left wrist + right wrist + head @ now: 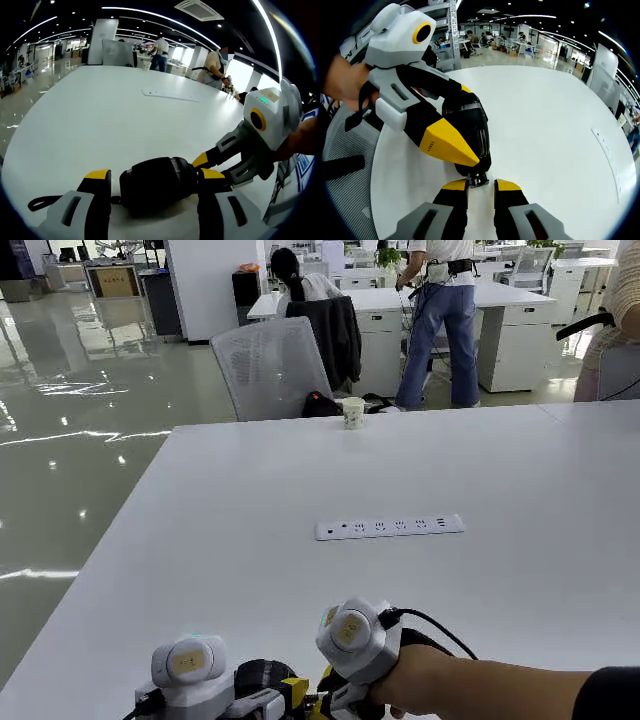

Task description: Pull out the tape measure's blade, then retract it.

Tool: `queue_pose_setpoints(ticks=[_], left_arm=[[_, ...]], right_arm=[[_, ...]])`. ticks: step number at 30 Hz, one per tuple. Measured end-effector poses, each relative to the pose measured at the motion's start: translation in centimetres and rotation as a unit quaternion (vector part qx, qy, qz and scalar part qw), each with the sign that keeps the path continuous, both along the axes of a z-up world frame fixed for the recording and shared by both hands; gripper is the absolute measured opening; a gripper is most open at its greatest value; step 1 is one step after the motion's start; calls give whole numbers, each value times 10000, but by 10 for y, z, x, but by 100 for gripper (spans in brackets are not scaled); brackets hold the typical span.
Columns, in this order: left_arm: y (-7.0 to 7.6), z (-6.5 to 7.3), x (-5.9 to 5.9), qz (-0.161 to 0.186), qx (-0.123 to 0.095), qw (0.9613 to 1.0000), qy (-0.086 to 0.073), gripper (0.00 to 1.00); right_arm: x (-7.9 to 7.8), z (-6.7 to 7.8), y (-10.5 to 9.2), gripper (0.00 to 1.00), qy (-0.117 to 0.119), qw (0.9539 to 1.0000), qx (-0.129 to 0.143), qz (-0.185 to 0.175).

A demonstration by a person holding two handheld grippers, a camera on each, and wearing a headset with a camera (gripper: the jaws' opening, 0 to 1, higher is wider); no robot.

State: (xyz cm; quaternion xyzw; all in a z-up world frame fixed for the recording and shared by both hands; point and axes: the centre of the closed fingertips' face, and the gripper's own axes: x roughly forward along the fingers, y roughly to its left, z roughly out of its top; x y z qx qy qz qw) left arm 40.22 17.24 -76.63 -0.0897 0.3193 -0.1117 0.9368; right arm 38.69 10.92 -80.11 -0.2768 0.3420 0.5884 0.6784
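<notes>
White bench (300, 470), with a power strip (390, 527) lying mid-bench. At the near edge, the left hand-held gripper (155, 175) is clenched on the black tape measure (150, 189), one jaw against each side of its case. The right hand-held gripper (481, 187) faces it. A paper cup (353, 412) stands at the far edge. The blade's end hook (478, 179) sits at the right jaws' narrow gap (whether they pinch it cannot be told).

Bright ceiling light, glare on glossy floor (60, 390), fisheye-bent gripper views

Open-plan office: white desks (520, 300), mesh chair (270, 365), glossy floor (80, 390).
</notes>
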Motion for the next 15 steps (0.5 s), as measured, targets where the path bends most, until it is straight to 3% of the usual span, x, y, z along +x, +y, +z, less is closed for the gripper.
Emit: queue_pose_setpoints(ticks=[15], left_arm=[[7,2,-13,-197,-127,9997,-30,81]], right_arm=[[-5,15,-25,21,-77,9996,135,-253]])
